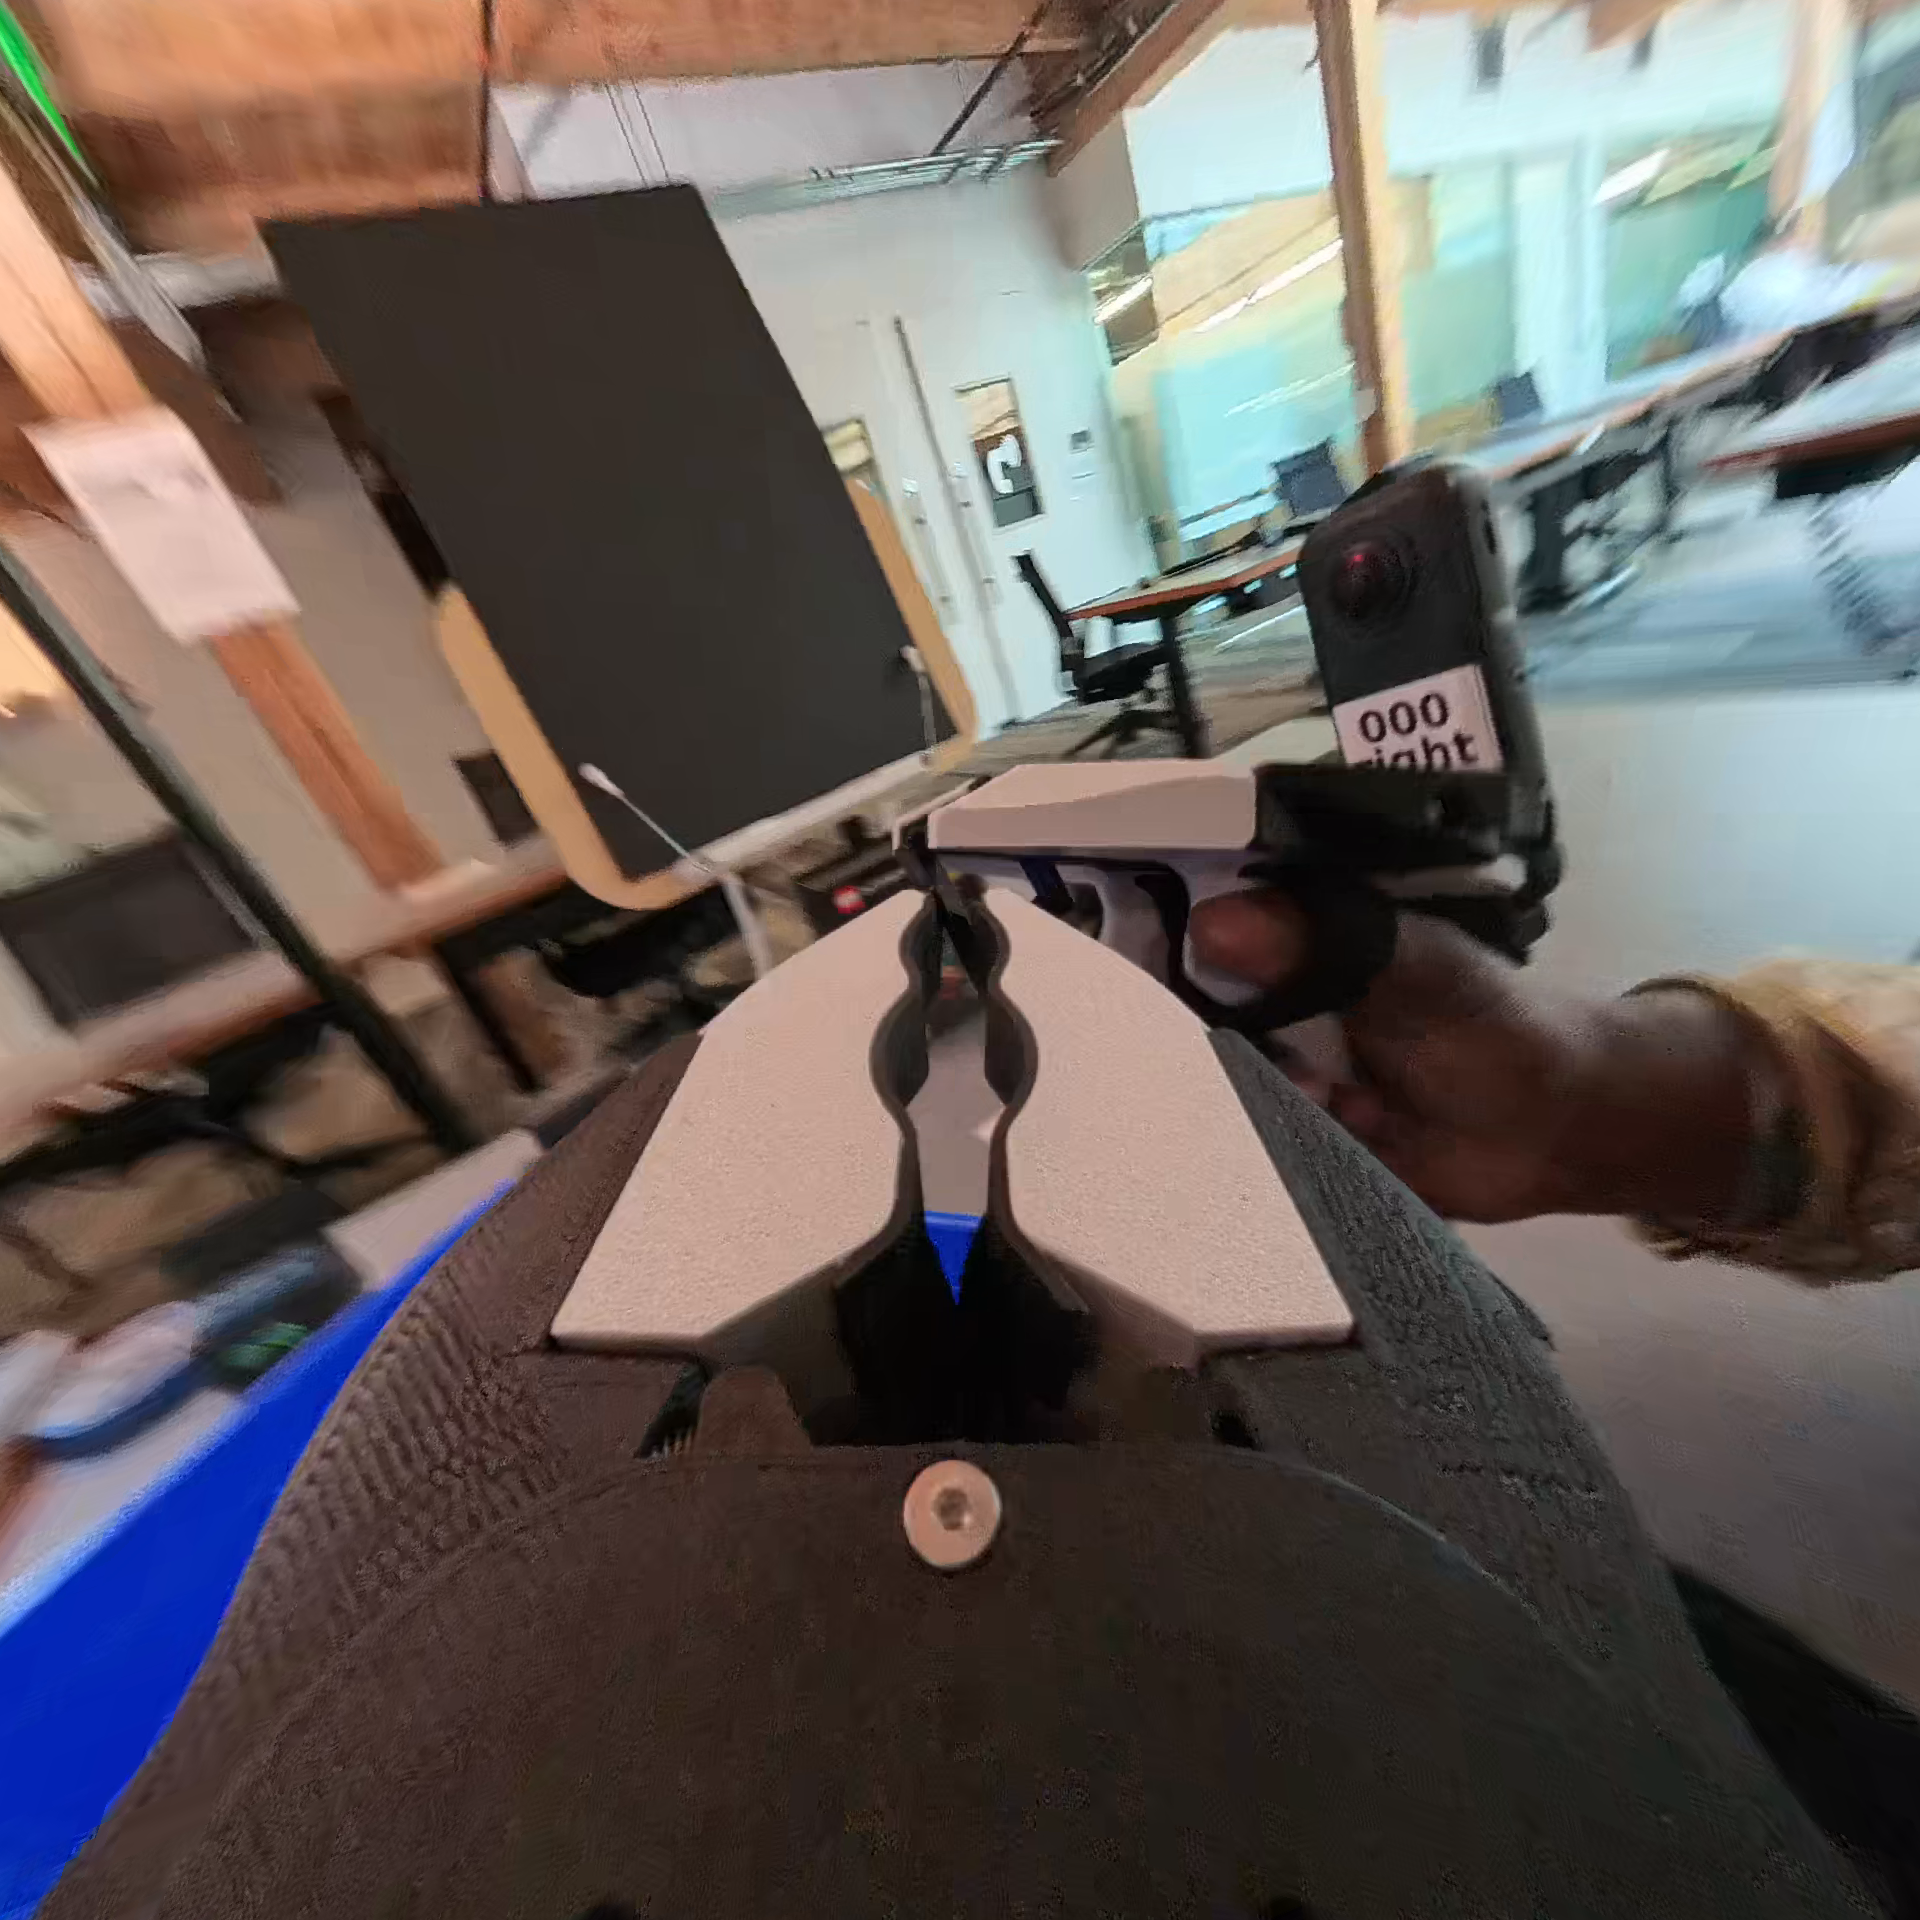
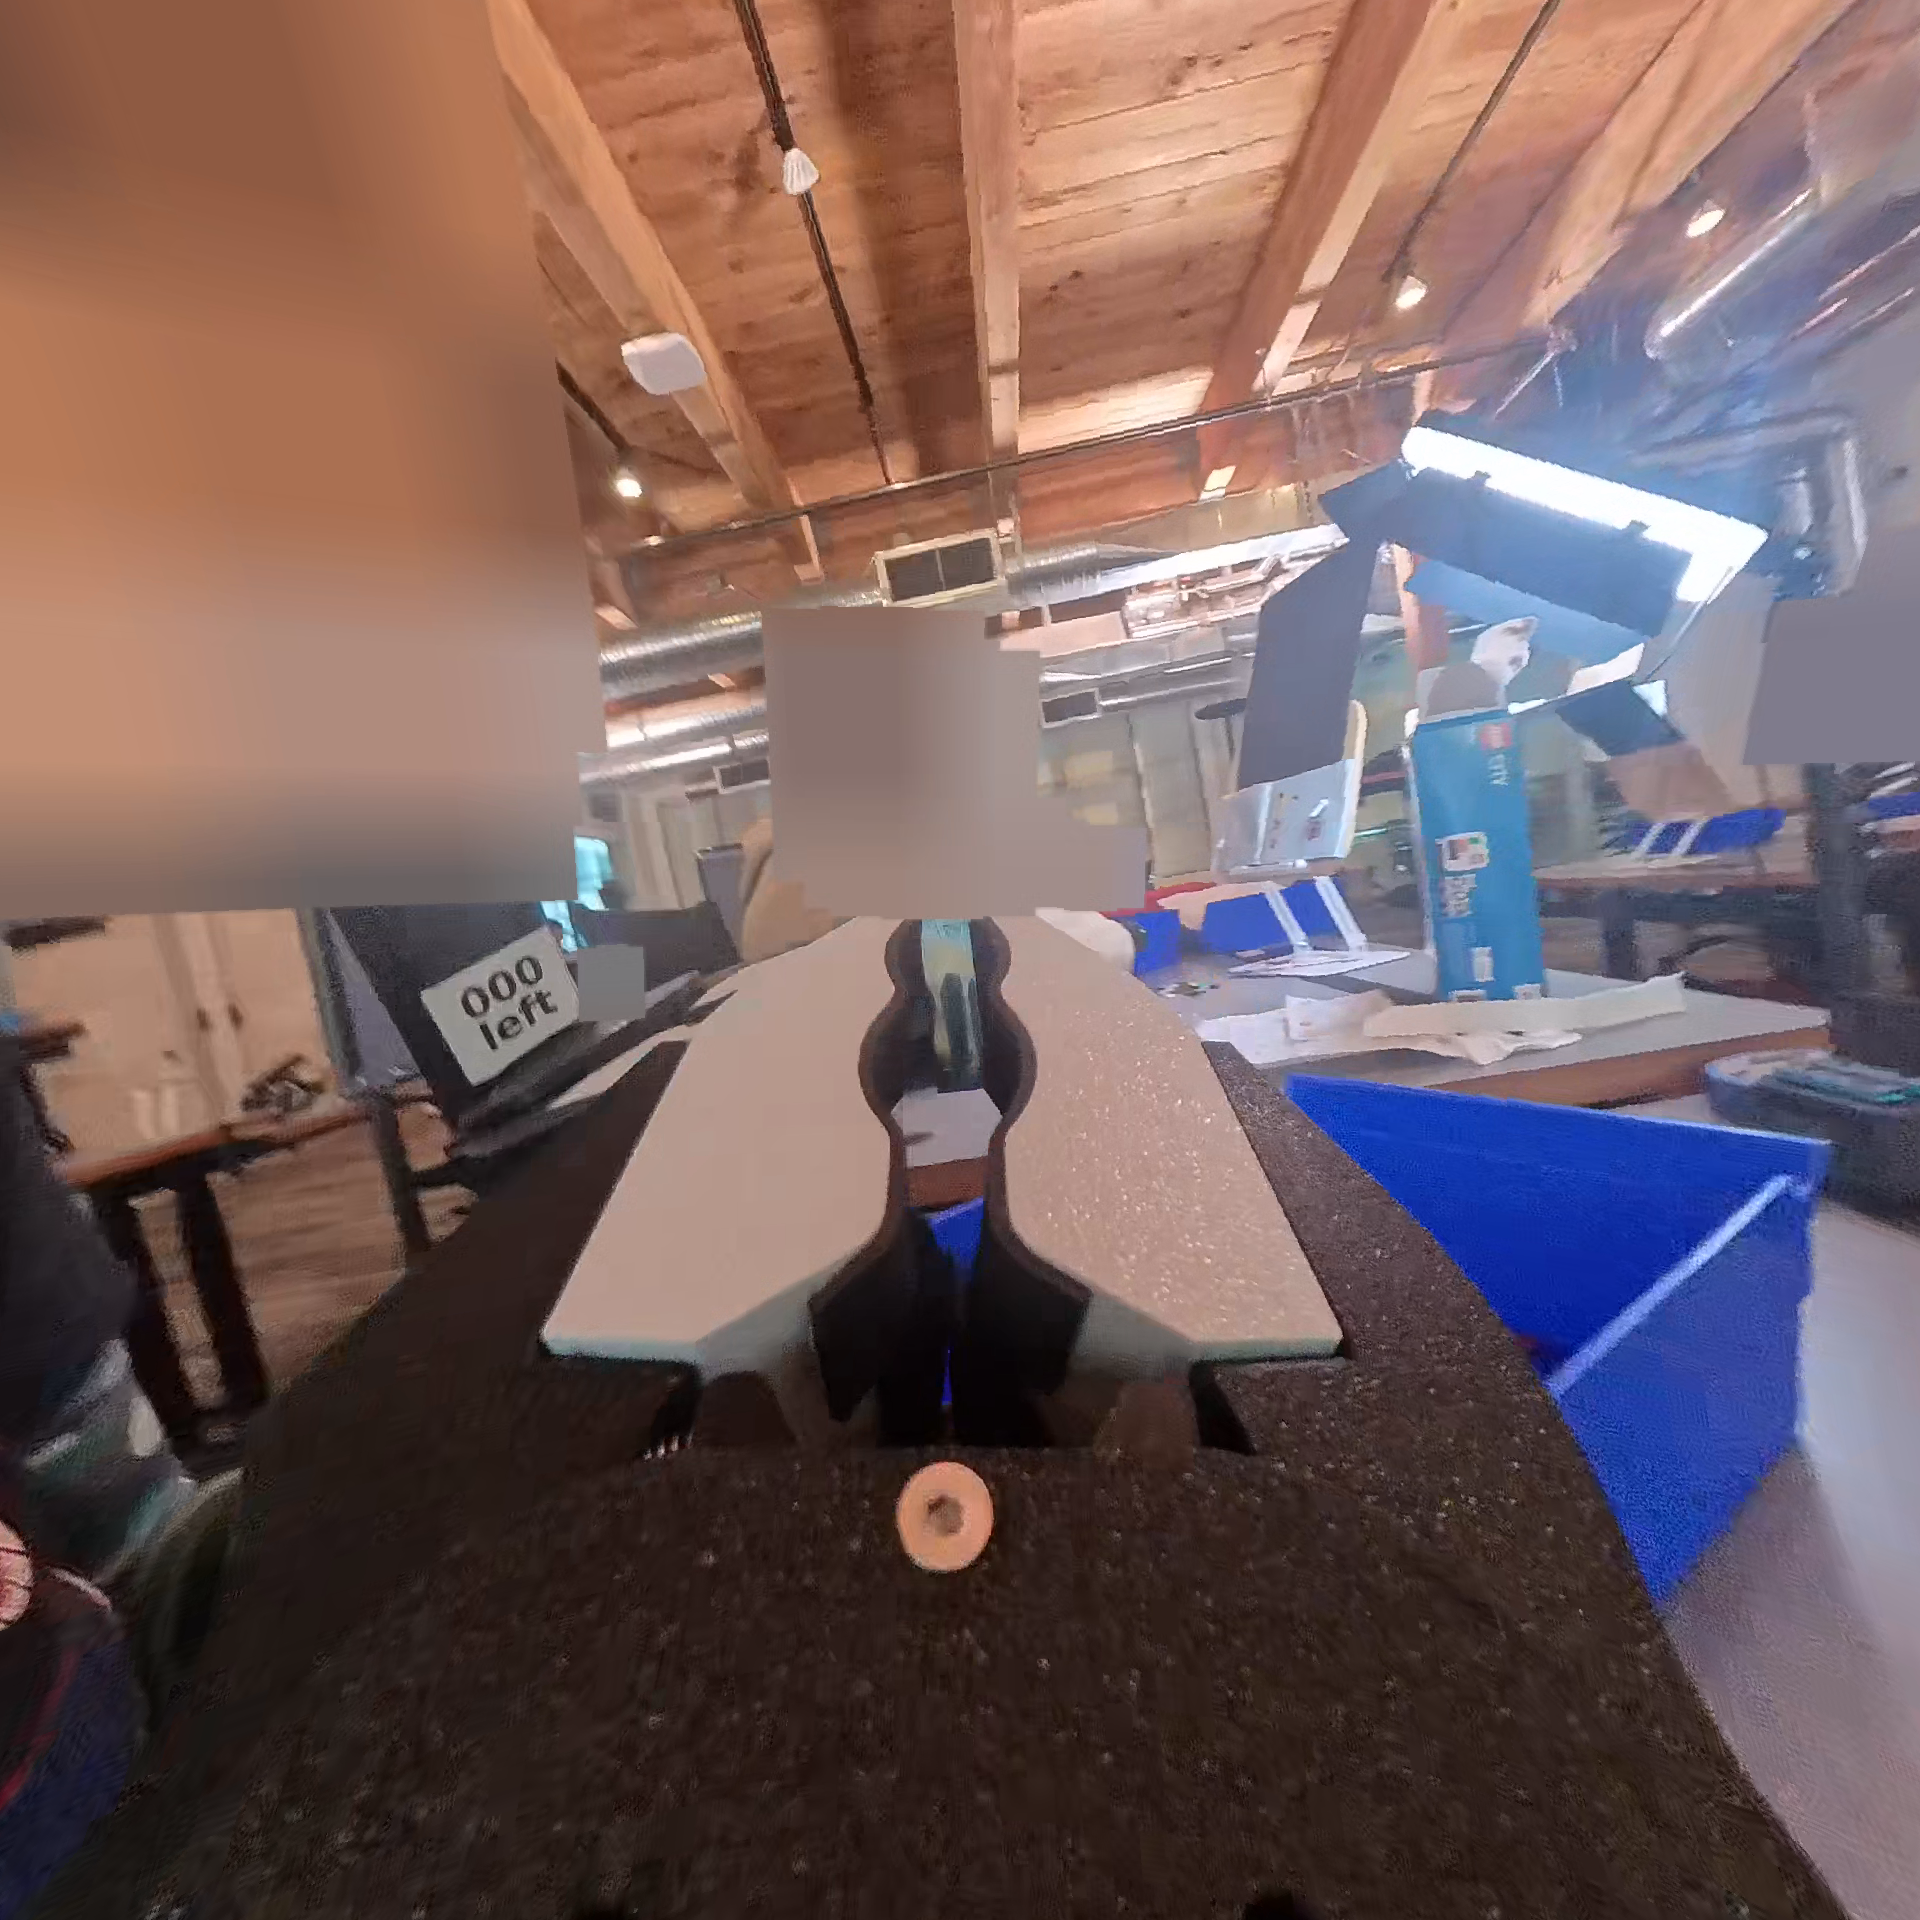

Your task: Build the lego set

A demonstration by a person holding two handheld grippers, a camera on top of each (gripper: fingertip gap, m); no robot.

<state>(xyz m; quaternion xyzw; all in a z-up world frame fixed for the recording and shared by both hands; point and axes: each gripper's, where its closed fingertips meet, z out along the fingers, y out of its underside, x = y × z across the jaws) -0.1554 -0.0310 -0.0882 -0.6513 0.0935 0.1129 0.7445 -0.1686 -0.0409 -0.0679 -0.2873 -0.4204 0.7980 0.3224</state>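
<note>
We hold the left gripper (image 1: 954,914) raised, its pale fingers drawn nearly together at the tips; something thin and dark sits between them, but whether it is gripped there or belongs to the other tool we cannot tell. The right gripper (image 1: 920,847) comes in from the right in the left wrist view, its tip meeting ours, a hand (image 1: 1455,1081) wrapped round its handle and a camera (image 1: 1403,613) standing on top. In its own view the right gripper (image 2: 948,940) looks nearly clenched, with a small translucent piece (image 2: 948,997) seen between the fingers; whether it is truly pinched we cannot say.

Both tools are lifted well above the work surface, so we judge we are joining or passing a small part in mid-air; no assembled model shows, and how far the build stands is not readable here.

Below and to the right lies a blue bin (image 2: 1621,1278); its contents are hidden. Farther off on the table (image 2: 1621,1049) stand the blue set box (image 2: 1475,852), upright and open, torn paper bags (image 2: 1455,1023) near it, and an instruction booklet on a stand (image 2: 1288,821).
</note>
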